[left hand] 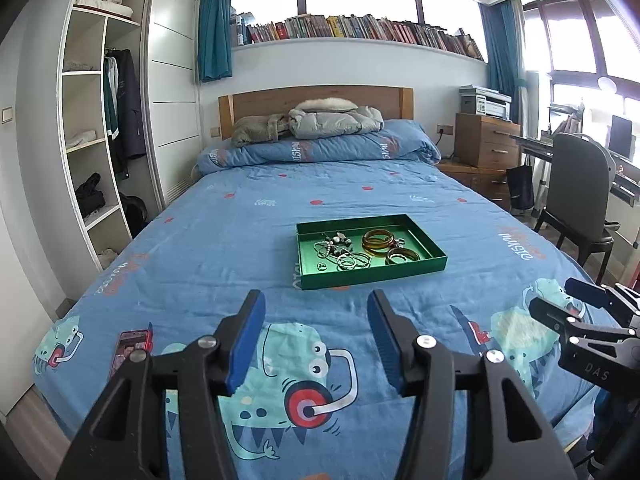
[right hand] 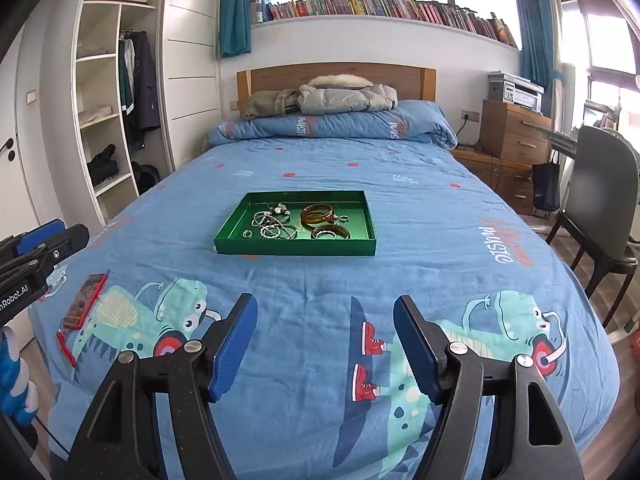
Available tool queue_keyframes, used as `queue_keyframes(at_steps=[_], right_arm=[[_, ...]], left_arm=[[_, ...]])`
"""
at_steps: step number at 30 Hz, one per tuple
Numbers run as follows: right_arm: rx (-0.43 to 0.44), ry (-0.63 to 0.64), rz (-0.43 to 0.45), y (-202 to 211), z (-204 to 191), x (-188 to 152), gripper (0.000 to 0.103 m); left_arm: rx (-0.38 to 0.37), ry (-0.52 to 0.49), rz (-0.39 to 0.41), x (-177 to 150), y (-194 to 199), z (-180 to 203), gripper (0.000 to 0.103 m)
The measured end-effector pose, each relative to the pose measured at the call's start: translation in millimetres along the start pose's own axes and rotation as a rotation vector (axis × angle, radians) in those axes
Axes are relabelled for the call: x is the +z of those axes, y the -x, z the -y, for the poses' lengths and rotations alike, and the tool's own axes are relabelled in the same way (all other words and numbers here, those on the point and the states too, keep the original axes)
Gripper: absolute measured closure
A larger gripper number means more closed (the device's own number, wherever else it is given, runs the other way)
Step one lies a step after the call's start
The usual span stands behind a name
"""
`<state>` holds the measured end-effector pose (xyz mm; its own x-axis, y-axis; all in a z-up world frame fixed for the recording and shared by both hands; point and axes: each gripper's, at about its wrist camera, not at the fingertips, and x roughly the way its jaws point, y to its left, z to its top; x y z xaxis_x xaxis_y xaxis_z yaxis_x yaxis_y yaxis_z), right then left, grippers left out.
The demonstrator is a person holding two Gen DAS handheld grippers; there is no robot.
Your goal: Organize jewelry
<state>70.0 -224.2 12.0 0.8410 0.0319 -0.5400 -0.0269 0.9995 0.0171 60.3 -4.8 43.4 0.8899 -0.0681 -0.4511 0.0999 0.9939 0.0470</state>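
Blue dinosaur-print bed (left hand: 240, 240) carries a shallow green rectangular tray (right hand: 296, 247) corralling tangled jewellery (right hand: 276, 226); my left gripper (left hand: 316, 308) and right gripper (right hand: 326, 316) hover short of it, jaws wide, empty.

The bed (right hand: 420, 216) is covered with a blue sheet printed with cartoon monsters. A green tray (right hand: 296, 247) holding jewelry lies near the middle of the bed, and a red phone (right hand: 85, 301) lies flat close to the foot corner on the wardrobe side. At the head edge, a folded blue duvet (right hand: 332, 126) carries a grey jacket (right hand: 344, 100).
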Motion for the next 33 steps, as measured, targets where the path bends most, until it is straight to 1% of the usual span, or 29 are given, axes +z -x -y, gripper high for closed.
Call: queue_keyframes(at_steps=[3,5,8,11,24,33], right_arm=[[-0.01,0.01,0.007,4.1,-1.6,-1.8,0.03],[-0.012,0.014,0.013,7.1,-2.7,-2.8,0.024],[-0.012,0.018,0.022,10.3,-3.3,-4.1,0.008],[-0.011,0.011,0.022,10.6,-1.7,-5.8,0.001],[-0.014,0.009,0.013,7.0,2.3,-10.2,0.001],[-0.052,0.006,0.013,8.7,3.3,-7.9,0.001]], left_arm=[[-0.003,-0.003,0.001,-2.8,2.4,0.6,0.052],[-0.007,-0.002,-0.002,-4.8,3.7,1.3,0.052],[-0.009,-0.007,-0.003,-6.4,4.7,2.9,0.052],[-0.012,-0.007,0.0,-7.3,6.3,3.8,0.052],[-0.018,-0.01,-0.006,-9.9,5.8,4.6,0.05],[-0.024,0.0,-0.02,-15.2,4.3,1.3,0.05]])
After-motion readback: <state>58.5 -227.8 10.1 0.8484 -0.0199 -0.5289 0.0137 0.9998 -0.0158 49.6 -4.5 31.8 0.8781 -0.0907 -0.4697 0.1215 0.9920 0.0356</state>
